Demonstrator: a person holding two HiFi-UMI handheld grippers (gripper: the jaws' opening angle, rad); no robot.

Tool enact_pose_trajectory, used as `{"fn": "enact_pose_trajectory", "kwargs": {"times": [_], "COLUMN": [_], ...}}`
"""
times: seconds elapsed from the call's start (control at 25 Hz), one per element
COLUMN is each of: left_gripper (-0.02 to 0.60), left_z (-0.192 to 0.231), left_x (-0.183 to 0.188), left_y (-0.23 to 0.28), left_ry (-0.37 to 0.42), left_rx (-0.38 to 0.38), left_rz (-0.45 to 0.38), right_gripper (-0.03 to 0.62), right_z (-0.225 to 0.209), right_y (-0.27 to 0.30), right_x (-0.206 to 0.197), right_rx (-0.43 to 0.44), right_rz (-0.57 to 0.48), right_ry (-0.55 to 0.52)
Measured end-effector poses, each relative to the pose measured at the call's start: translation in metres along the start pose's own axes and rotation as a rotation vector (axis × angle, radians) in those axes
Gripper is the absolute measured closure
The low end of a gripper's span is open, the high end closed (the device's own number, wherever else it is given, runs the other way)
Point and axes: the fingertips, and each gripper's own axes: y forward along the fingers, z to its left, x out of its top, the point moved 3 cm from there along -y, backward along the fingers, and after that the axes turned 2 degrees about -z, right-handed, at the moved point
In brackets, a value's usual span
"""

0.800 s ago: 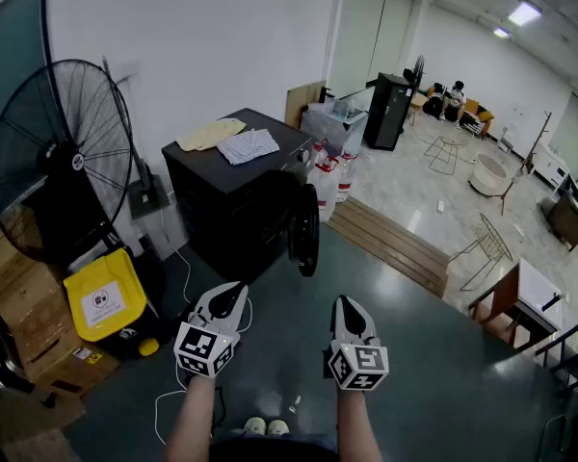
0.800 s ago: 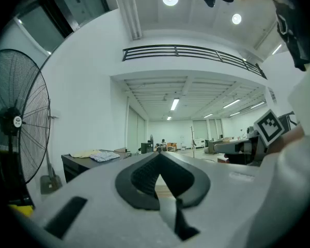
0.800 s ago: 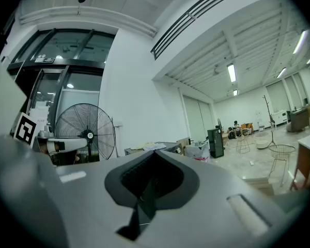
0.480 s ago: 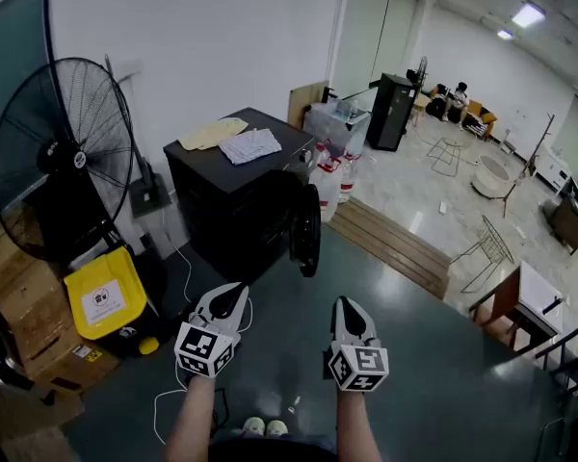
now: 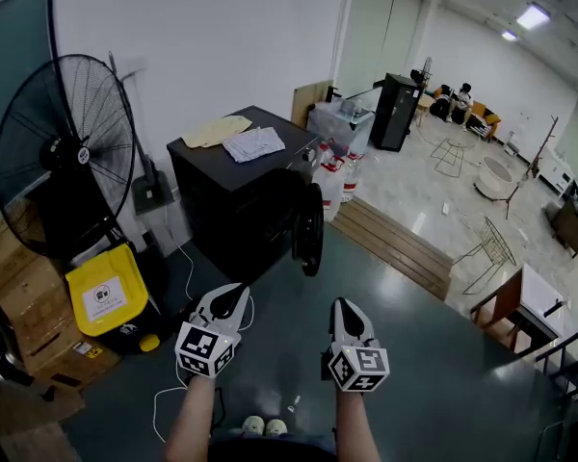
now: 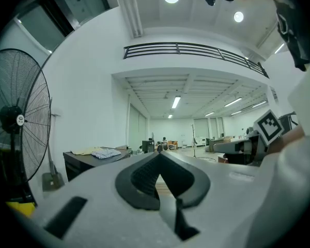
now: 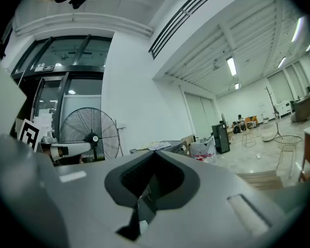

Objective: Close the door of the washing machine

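The black washing machine (image 5: 233, 195) stands by the white wall, its round door (image 5: 309, 229) swung open toward me. Papers and a folded cloth (image 5: 253, 144) lie on its top. Both grippers are held level side by side, well short of the machine. My left gripper (image 5: 235, 291) is shut and empty, its tips meeting in the left gripper view (image 6: 159, 153). My right gripper (image 5: 340, 302) is shut too, with nothing between its jaws (image 7: 156, 153). The machine's top edge (image 6: 93, 157) shows to the left beyond the left jaws.
A large black floor fan (image 5: 63, 157) stands left of the machine, with a yellow bin (image 5: 106, 299) and cardboard boxes (image 5: 19, 325) below it. White cables (image 5: 178, 393) lie on the dark floor. Water bottles (image 5: 332, 176) and a wooden step (image 5: 395, 243) sit to the right.
The head view has drifted slightly; both grippers stay in place and shut.
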Motion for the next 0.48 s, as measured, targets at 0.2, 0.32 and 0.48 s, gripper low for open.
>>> {"fn": "enact_pose_trajectory", "kwargs": {"times": [0.2, 0.32, 0.48], "left_gripper": [0.581, 0.581, 0.581], "left_z": [-0.0025, -0.0045, -0.004], "left_x": [-0.0014, -0.0035, -0.0029], "left_y": [-0.0016, -0.0025, -0.0036], "left_ry": [-0.001, -0.002, -0.005], "left_rx": [0.001, 0.003, 0.01], "left_rz": [0.005, 0.007, 0.008], "right_gripper": [0.551, 0.491, 0.396], "right_z": [0.0037, 0.0043, 0.0052], "right_y": [-0.0006, -0.0022, -0.0023], "right_x": [-0.0009, -0.0013, 0.001], "right_rx": [0.031, 0.047, 0.071], "right_rz": [0.002, -0.008, -0.023], "right_ry": [0.002, -0.002, 0.0]}}
